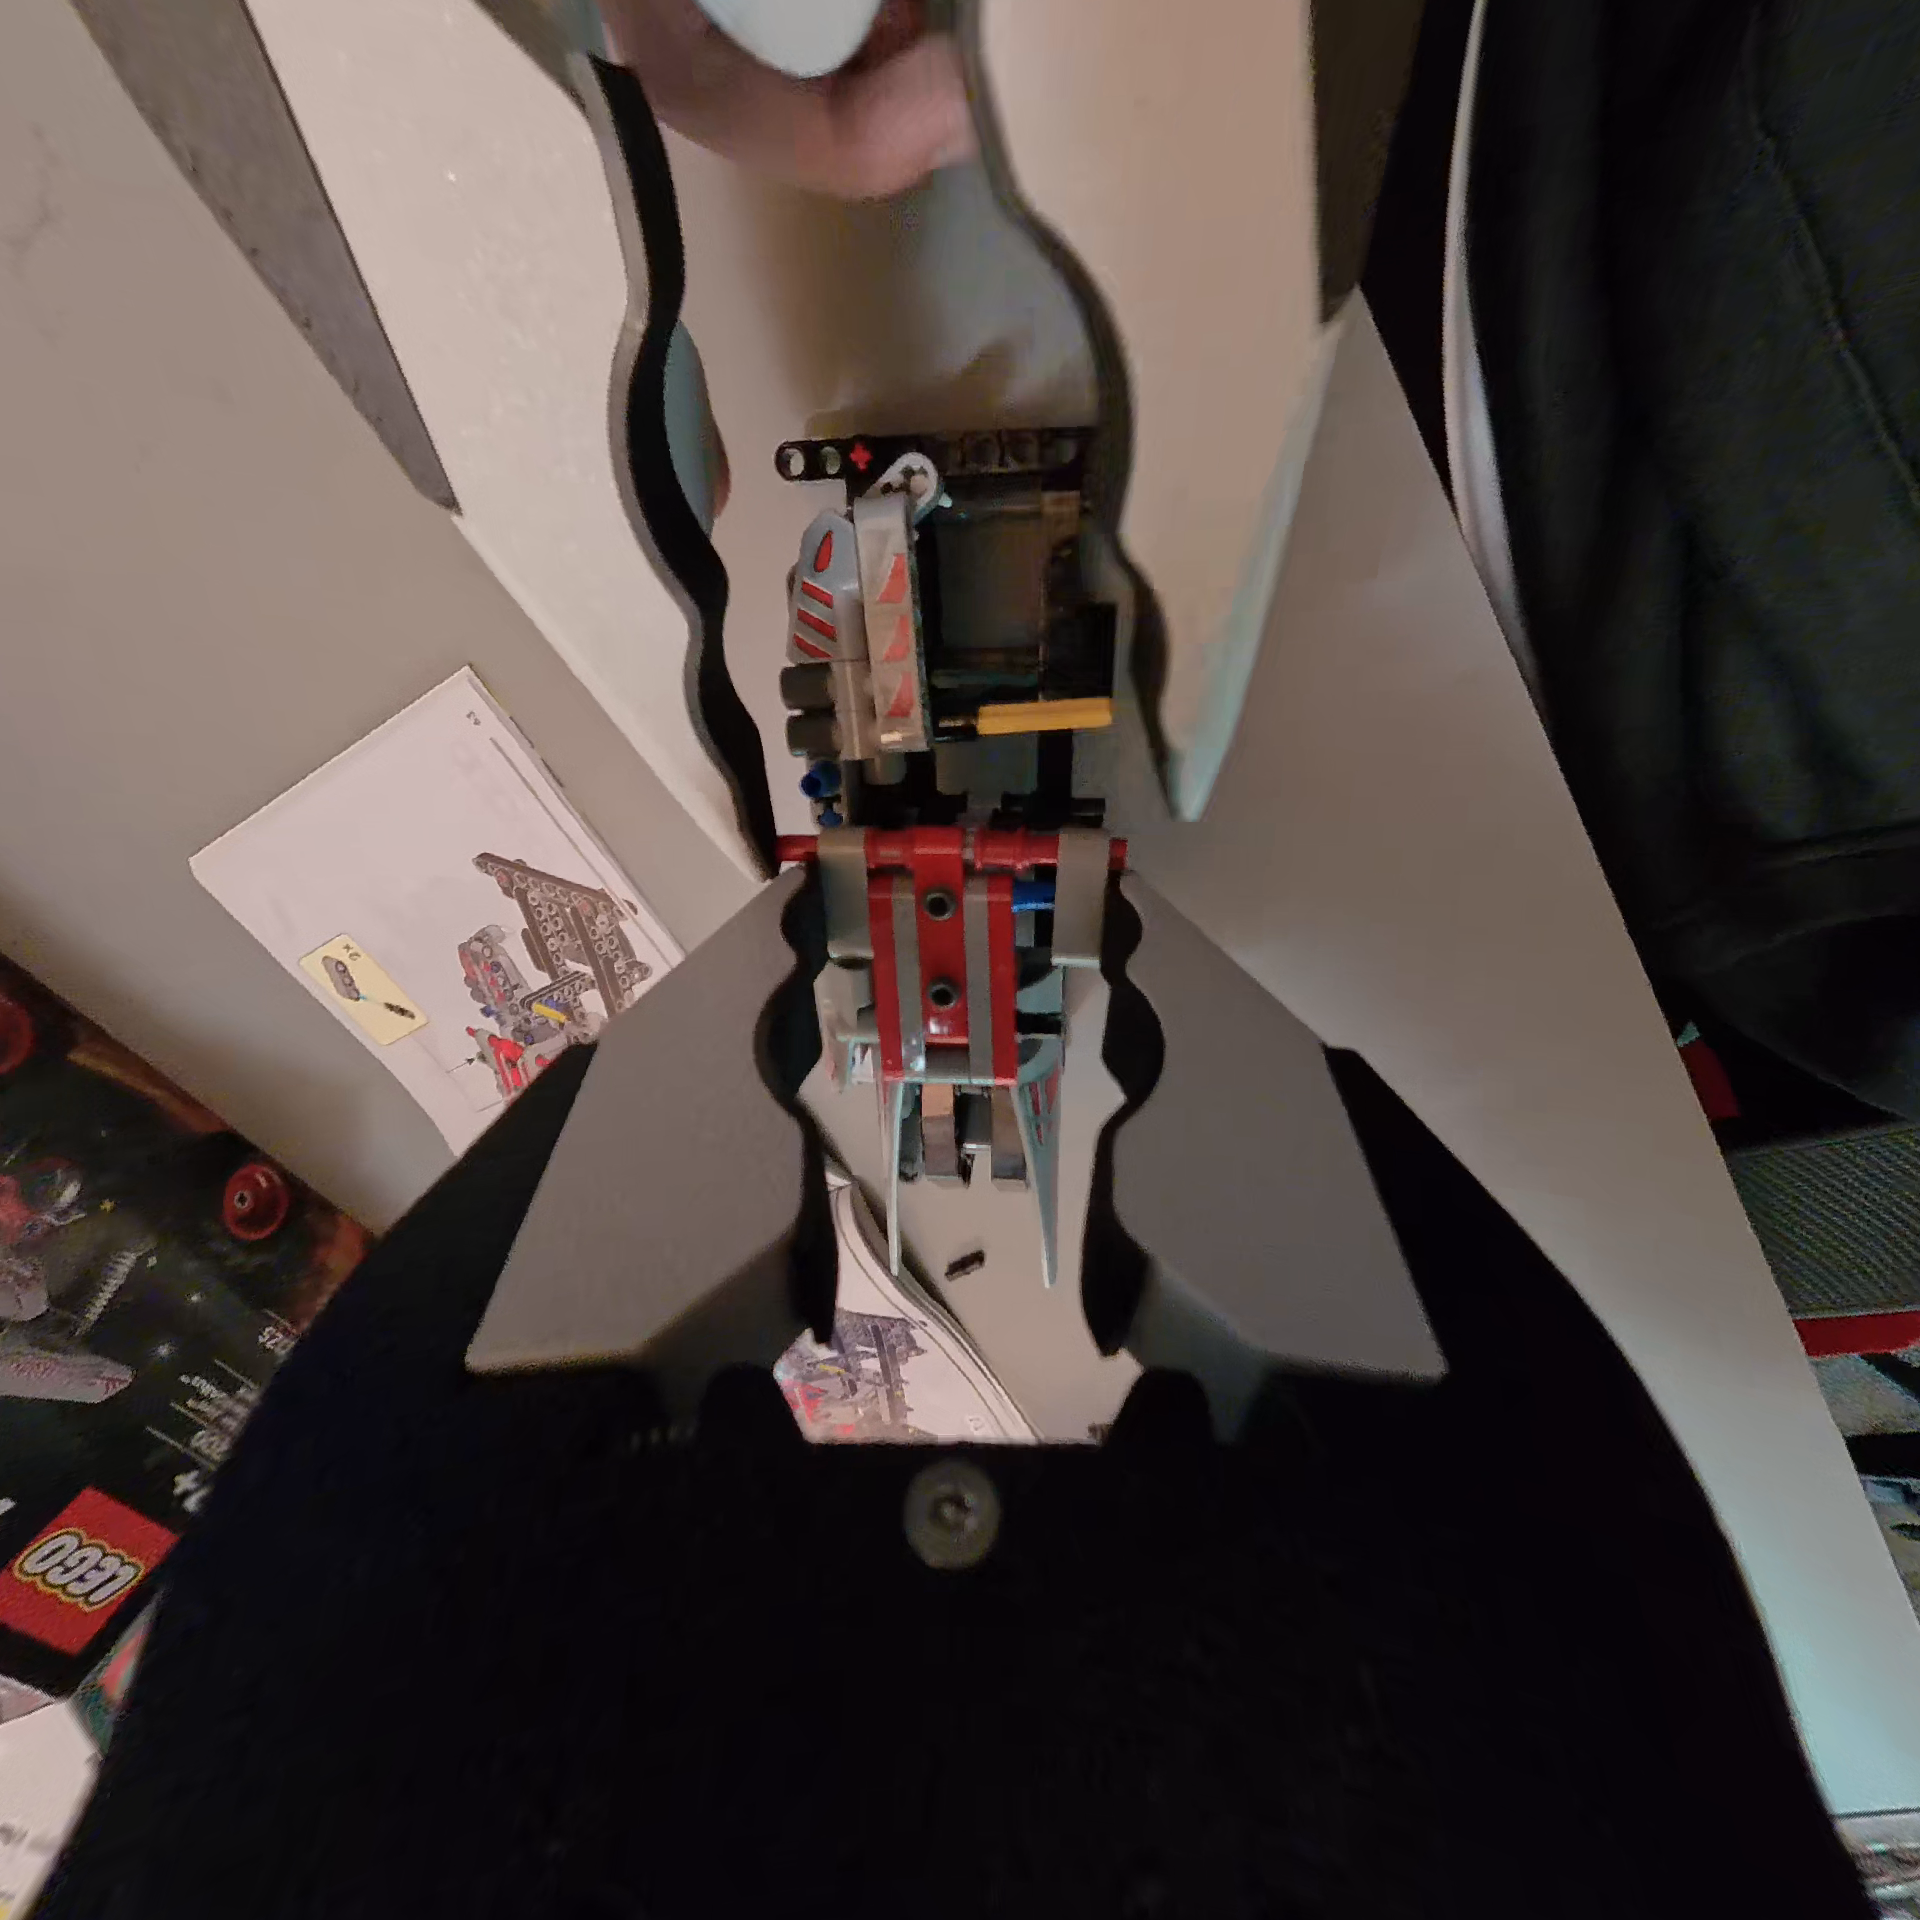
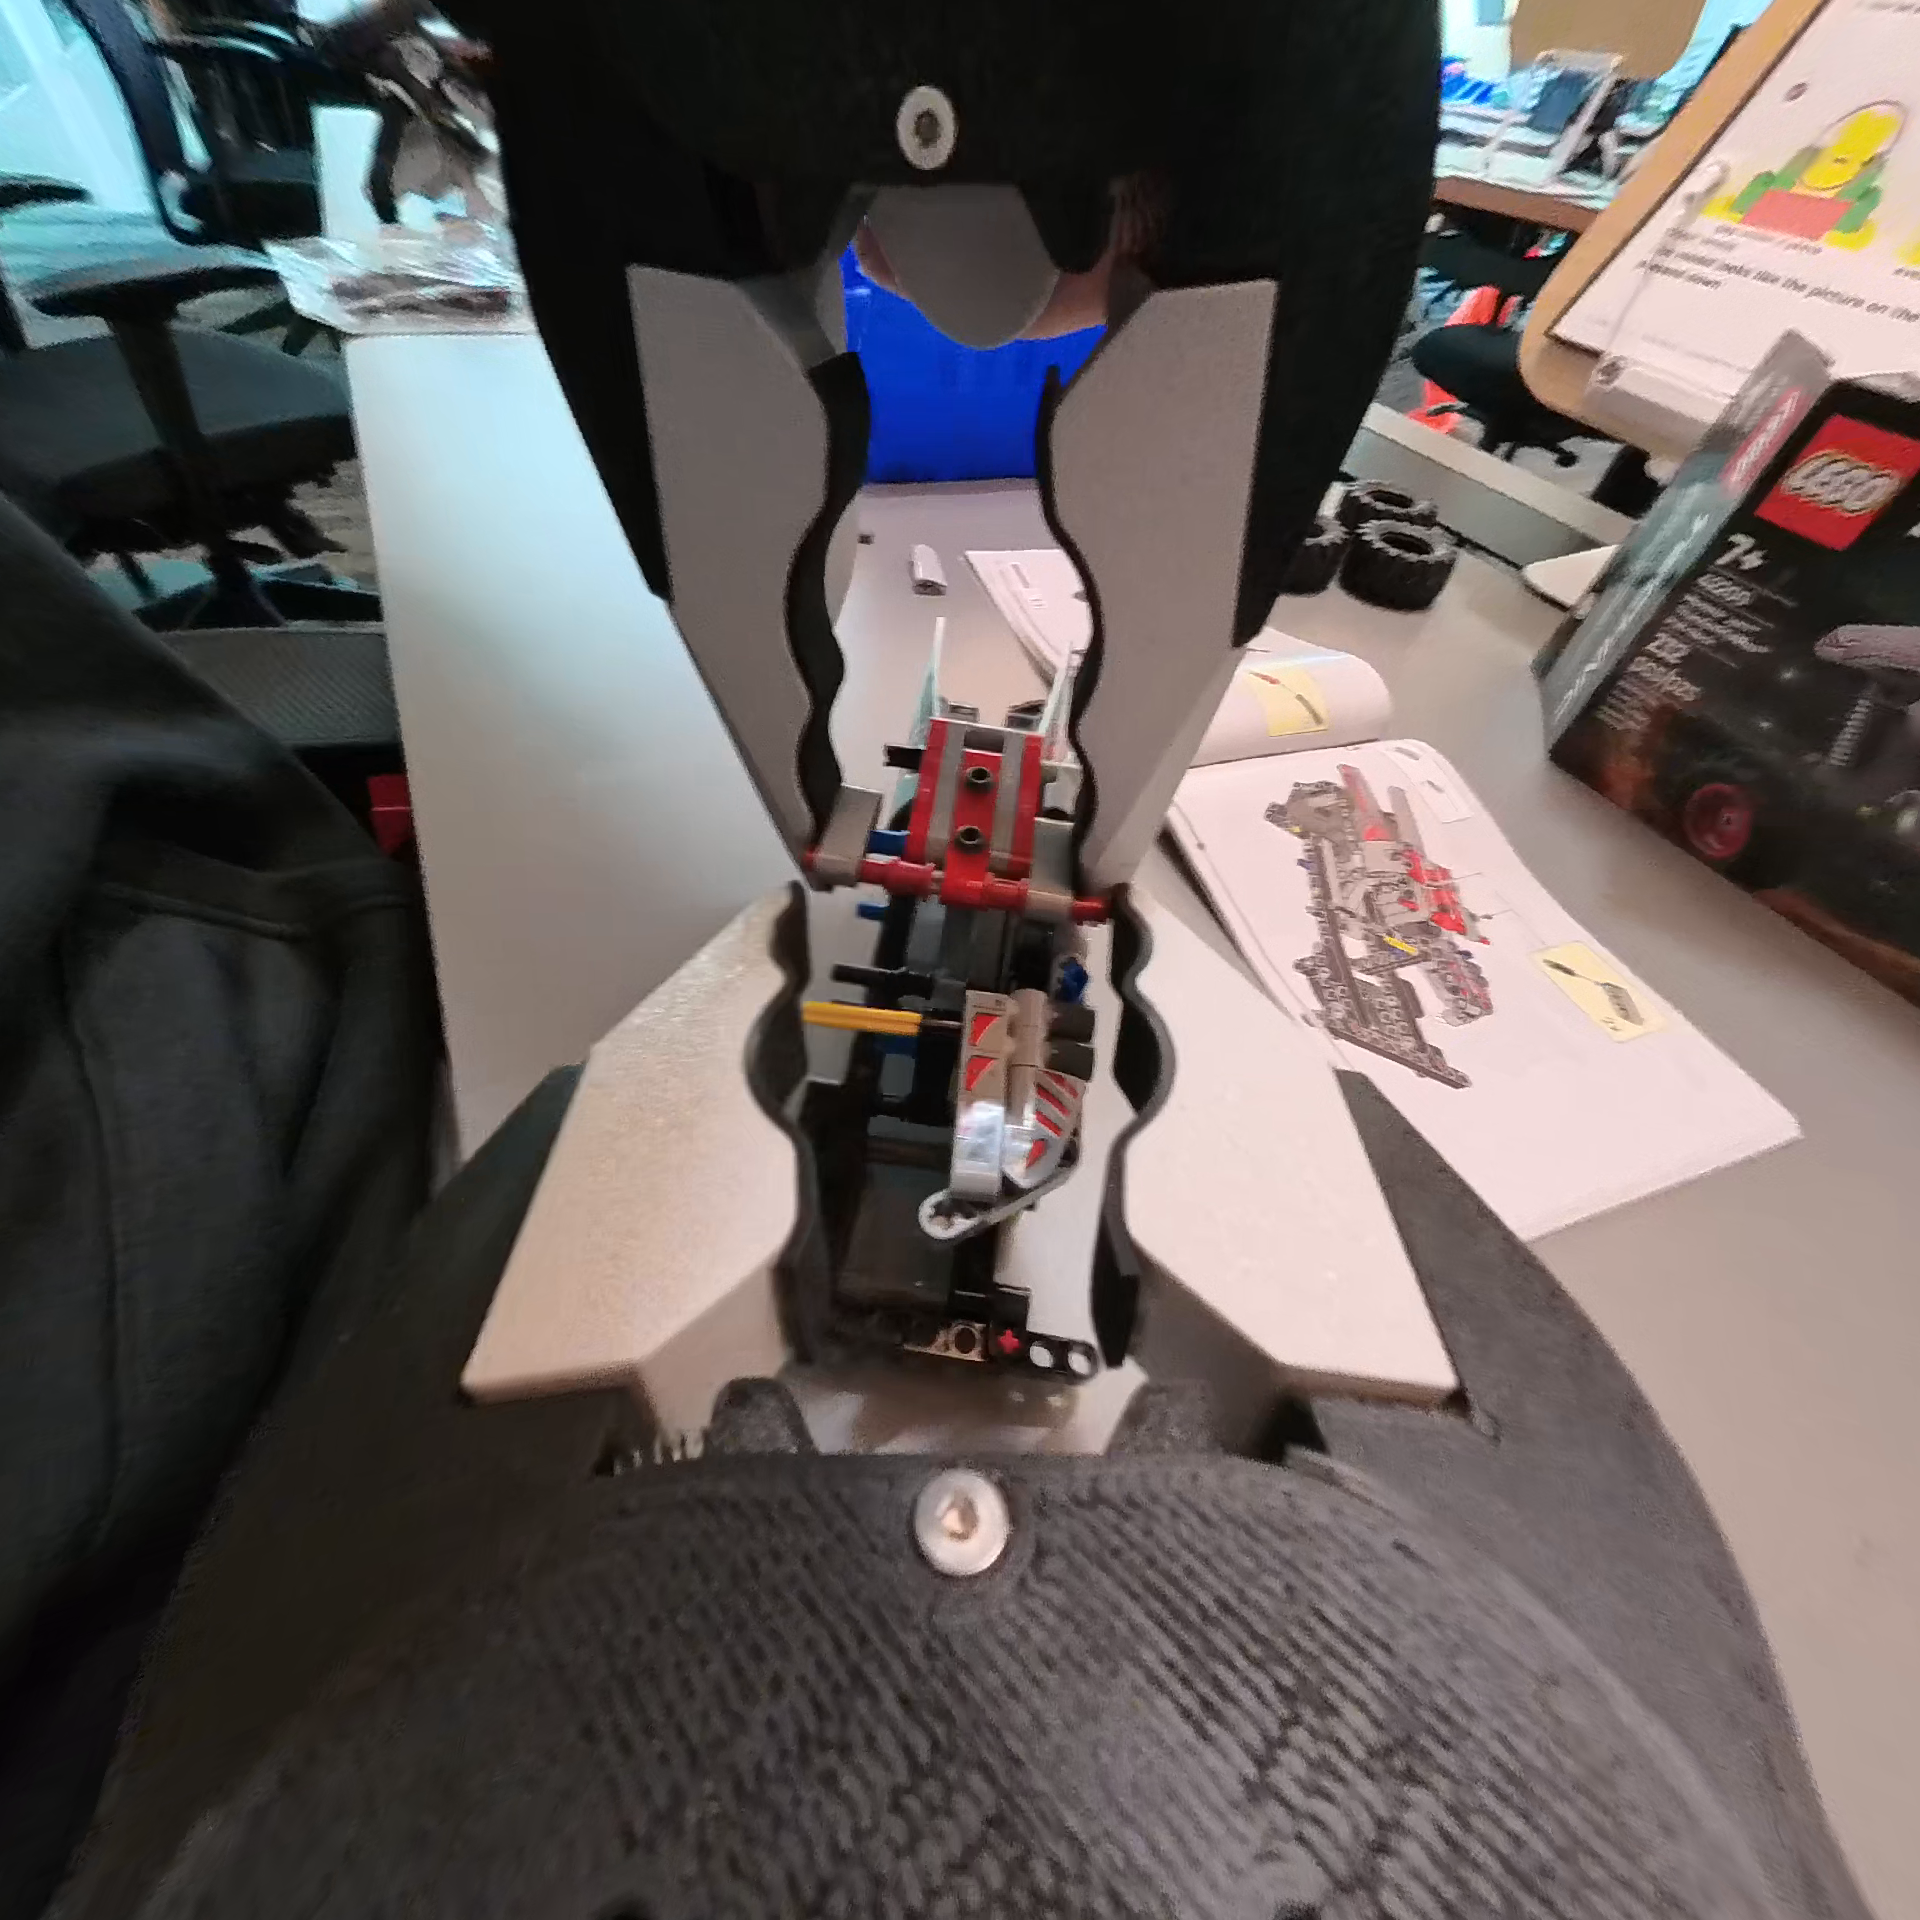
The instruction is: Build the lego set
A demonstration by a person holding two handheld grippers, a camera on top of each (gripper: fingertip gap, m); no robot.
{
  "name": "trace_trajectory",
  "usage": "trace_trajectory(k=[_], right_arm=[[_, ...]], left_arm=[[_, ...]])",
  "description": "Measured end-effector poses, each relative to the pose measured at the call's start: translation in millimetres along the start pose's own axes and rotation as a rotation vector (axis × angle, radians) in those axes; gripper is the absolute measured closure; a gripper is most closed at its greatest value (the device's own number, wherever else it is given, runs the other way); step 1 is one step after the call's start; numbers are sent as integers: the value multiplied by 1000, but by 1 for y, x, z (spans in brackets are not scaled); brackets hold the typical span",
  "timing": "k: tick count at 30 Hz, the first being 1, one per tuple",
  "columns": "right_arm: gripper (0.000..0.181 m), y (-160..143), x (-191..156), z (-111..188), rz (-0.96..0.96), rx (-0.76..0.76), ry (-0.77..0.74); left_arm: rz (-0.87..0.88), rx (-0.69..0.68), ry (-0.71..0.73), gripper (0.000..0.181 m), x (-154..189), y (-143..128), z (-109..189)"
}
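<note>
A partly built lego model [image 1: 940,935], grey, red and black with a yellow axle, is held in the air between both grippers. My left gripper [image 1: 961,878] is shut on its red and grey end. My right gripper [image 1: 966,826] reaches in from the top of the left wrist view and clamps the black end. In the right wrist view the model [image 2: 977,821] lies between my right gripper [image 2: 956,904] at the bottom and my left gripper [image 2: 956,847] coming from above. The fingertips of the two grippers nearly meet at the red cross axle.
An open instruction booklet [image 2: 1455,987] [image 1: 416,904] lies on the pale table [image 2: 540,727]. The lego box [image 2: 1766,675] [image 1: 125,1351] stands at the right. Black tyres [image 2: 1382,540], a small grey piece [image 2: 928,569] and a small black piece [image 1: 964,1264] lie loose. A person's dark sleeve [image 2: 156,1039] is at the left. Less than 4 cm separates the two grippers' tips.
</note>
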State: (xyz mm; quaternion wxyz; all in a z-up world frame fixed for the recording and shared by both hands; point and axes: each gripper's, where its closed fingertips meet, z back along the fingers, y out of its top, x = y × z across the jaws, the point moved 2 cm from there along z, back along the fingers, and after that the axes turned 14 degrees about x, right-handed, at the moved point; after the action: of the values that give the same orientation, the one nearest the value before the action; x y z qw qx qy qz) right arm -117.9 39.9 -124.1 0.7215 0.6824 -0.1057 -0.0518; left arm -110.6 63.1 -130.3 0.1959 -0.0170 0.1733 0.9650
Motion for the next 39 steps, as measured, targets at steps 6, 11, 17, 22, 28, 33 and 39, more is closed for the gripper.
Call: trace_trajectory(k=[6, 11, 17, 22, 28, 33, 39], right_arm=[[125, 1, 0, 1, -18, 21, 8], [129, 0, 2, 2, -20, 73, 21], [129, 1, 3, 2, -48, 124, 29], [129, 1, 4, 2, -46, 129, 25], [129, 2, 4, 2, -25, 141, 12], [129, 3, 4, 2, -13, 148, 8], [130, 5, 4, 3, 13, 168, 9]], left_arm=[[1, 13, 0, 131, 1, 1, 0], [4, 24, -1, 131, 1, 1, 0], [10, 32, -1, 131, 0, 0, 0], [11, 28, -3, 131, -1, 0, 0], [13, 28, -6, 131, -1, 0, 0], [14, 34, -12, 131, -2, 0, 0], [6, 35, -11, 131, -1, 0, 0]])
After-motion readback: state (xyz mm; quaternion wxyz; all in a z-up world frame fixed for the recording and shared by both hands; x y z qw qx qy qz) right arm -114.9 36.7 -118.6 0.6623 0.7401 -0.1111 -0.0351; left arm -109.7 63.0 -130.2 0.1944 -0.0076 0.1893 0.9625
